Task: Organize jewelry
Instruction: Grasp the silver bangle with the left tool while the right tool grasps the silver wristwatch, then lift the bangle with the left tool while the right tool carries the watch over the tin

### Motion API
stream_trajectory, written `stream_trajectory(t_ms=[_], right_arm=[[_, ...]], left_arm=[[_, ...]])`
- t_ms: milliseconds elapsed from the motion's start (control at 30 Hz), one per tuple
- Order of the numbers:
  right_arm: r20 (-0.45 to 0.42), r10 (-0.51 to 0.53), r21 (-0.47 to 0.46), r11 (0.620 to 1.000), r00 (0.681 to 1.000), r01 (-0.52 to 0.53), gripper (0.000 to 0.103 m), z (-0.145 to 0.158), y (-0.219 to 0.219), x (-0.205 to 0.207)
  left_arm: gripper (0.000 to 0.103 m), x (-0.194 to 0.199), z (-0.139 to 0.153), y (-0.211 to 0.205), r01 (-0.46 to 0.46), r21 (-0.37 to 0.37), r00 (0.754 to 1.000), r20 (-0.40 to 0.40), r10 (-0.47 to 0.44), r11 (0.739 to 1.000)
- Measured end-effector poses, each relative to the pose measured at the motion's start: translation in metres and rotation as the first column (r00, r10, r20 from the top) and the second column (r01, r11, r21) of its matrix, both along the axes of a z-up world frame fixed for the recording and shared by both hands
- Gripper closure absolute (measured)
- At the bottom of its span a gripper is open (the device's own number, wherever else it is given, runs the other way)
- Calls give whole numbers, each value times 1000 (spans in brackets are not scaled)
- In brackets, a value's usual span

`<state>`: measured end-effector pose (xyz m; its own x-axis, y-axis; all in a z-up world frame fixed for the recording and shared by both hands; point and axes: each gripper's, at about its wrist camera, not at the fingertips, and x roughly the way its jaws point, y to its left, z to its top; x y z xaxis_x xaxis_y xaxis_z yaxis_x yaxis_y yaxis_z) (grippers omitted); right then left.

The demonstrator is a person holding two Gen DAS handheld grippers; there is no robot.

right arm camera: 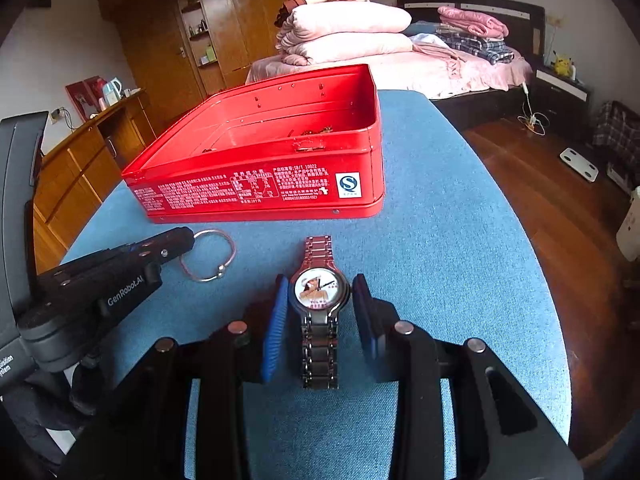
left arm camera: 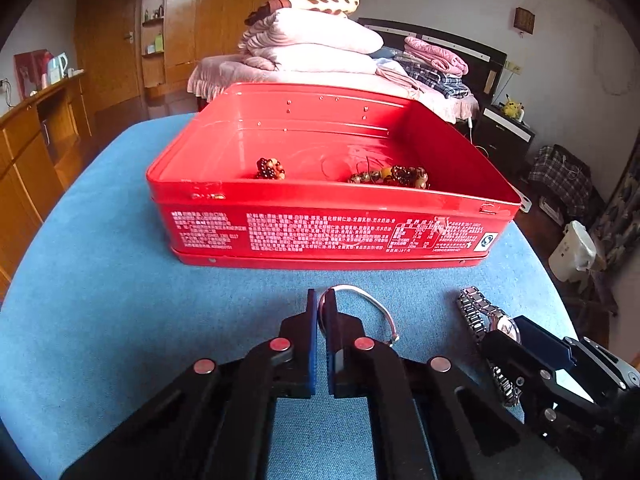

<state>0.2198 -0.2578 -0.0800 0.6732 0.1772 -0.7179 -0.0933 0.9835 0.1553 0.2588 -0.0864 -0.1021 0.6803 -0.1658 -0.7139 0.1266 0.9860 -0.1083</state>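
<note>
An open red tin box (left arm camera: 320, 232) stands on the blue table and holds bead bracelets (left arm camera: 388, 176) and a bead cluster (left arm camera: 271, 169). My left gripper (left arm camera: 320, 300) is shut on the near edge of a thin silver bangle (left arm camera: 376, 304), which lies on the cloth; the bangle also shows in the right wrist view (right arm camera: 212, 256). A steel-band wristwatch (right arm camera: 320, 292) lies flat in front of the tin (right arm camera: 260, 184). My right gripper (right arm camera: 320, 292) is open with its pads either side of the watch face, close to it. The watch also shows in the left wrist view (left arm camera: 484, 320).
The blue cloth table (right arm camera: 440, 240) ends at a rounded edge on the right, with wooden floor beyond. A bed with stacked pink quilts (left arm camera: 312, 44) stands behind the table. A wooden sideboard (left arm camera: 36, 132) runs along the left.
</note>
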Motion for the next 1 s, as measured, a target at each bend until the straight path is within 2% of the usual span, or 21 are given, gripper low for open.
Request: stream_trajectory(t_ms=[633,800,900,933,967,1000], right_arm=[[101,27,2,1000,994,-27,71,36,20,-18],[113,40,4,999,993,-41,71,42,29,-20],[116,49,0,999,992,-50,71,44,34,-21],[116,51,-2,999,992,-51,71,44,36,-20],[114,52,-2,999,992,-52,71,43,37,-20],[111,52,-1,999,992,-52,71,43,38,-19]], left_arm=[[103,-28,46,29,-27,10,988,154,25,1000],[103,-33,51,39,-23,-4,986,162,24,1000],[103,-29,49,43,-3,-7,992,127,4,1000],[102,-28,46,42,-2,-3,994,112,2,1000],[97,-26,43,41,5,7,995,98,-6,1000],[86,-25,39,38,17,24,996,84,-19,1000]])
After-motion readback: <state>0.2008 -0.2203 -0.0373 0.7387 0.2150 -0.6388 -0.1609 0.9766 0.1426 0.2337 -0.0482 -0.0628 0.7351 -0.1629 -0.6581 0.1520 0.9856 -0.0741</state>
